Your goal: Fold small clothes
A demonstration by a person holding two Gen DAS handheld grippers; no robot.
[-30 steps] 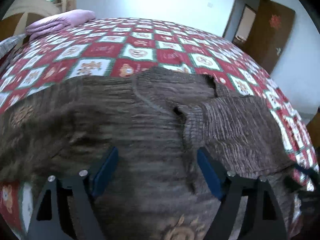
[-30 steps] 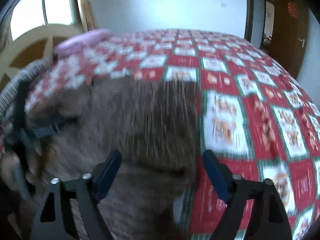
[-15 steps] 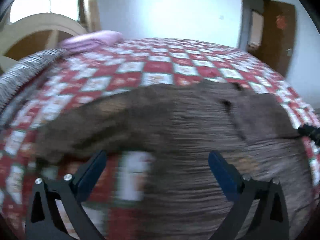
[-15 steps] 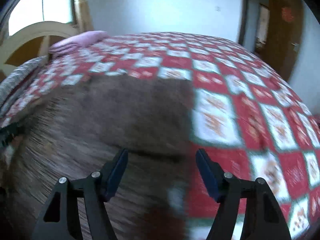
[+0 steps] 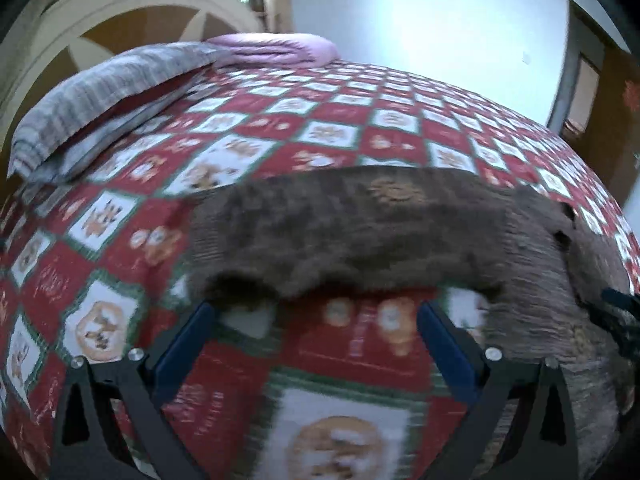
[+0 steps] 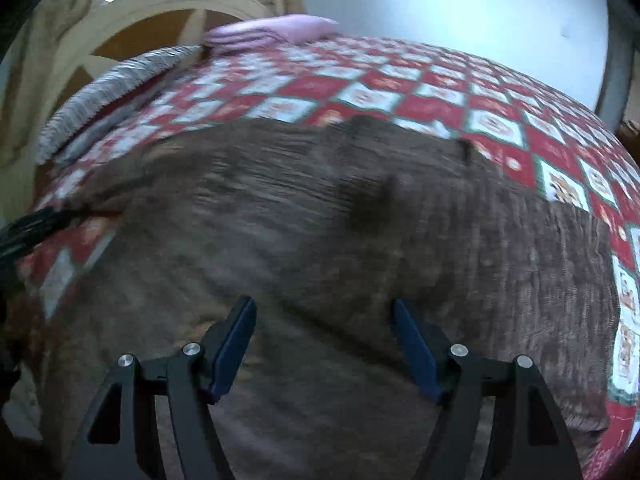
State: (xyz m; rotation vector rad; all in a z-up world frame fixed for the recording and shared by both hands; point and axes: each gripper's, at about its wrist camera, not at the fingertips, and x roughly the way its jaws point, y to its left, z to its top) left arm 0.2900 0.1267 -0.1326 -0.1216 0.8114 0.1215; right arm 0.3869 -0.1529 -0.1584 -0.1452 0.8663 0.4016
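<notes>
Left wrist: left hand-held gripper (image 5: 316, 336) released, empty | right hand-held gripper (image 6: 324, 340) released, hovering over brown knit sweater (image 6: 340, 248) spread on bed (image 6: 496, 124) | likely soft, light, floppy, grippy | pinch sleeve edge (image 5: 248, 292)

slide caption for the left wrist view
Open left tongs over the red-and-white checked quilt, near the brown knitted garment's sleeve.

Motion blur smears the brown garment (image 5: 360, 232) across both your views, so its weave and folds cannot be read. The left view cuts it off at the right edge, the right view at the bottom. The quilt (image 5: 248, 364) squares under your left fingers (image 5: 180, 352) are too blurred to make out. The garment hides the bed beneath it.
</notes>
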